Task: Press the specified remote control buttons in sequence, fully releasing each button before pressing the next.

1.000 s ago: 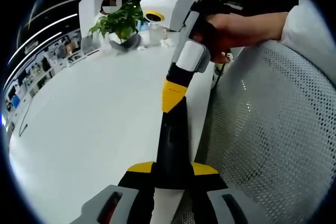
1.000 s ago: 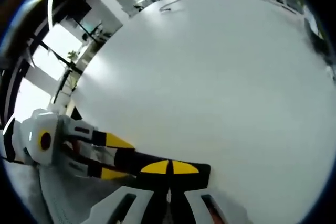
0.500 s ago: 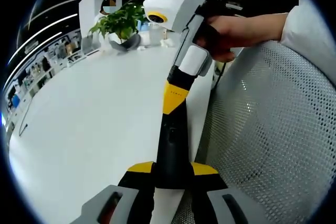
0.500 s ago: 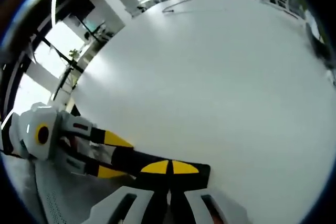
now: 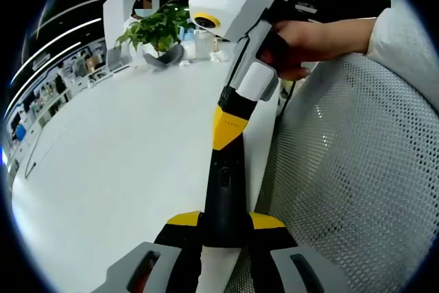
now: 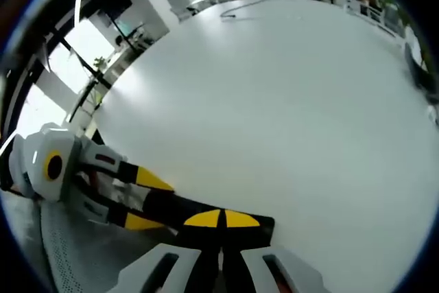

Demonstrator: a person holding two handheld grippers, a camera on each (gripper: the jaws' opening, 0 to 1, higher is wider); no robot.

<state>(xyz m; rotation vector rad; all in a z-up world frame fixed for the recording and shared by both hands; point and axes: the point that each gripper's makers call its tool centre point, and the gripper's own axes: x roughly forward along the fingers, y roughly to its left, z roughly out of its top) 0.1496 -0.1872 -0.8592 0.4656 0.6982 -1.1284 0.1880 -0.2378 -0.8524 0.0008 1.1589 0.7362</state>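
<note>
Hard to make out: the remote [image 5: 223, 190] is seen edge-on; one small button shows, no markings readable, and its near end is hidden by the jaws.
Remote: slim, black, held over the white table [image 5: 116, 149] edge beside a mesh chair back [image 5: 357, 169].
Left gripper [image 5: 223, 228]: clamped on the remote's sides.
Right gripper [image 6: 221, 219]: jaws together, tip at the remote's far end; whether they grip it cannot be told.
</note>
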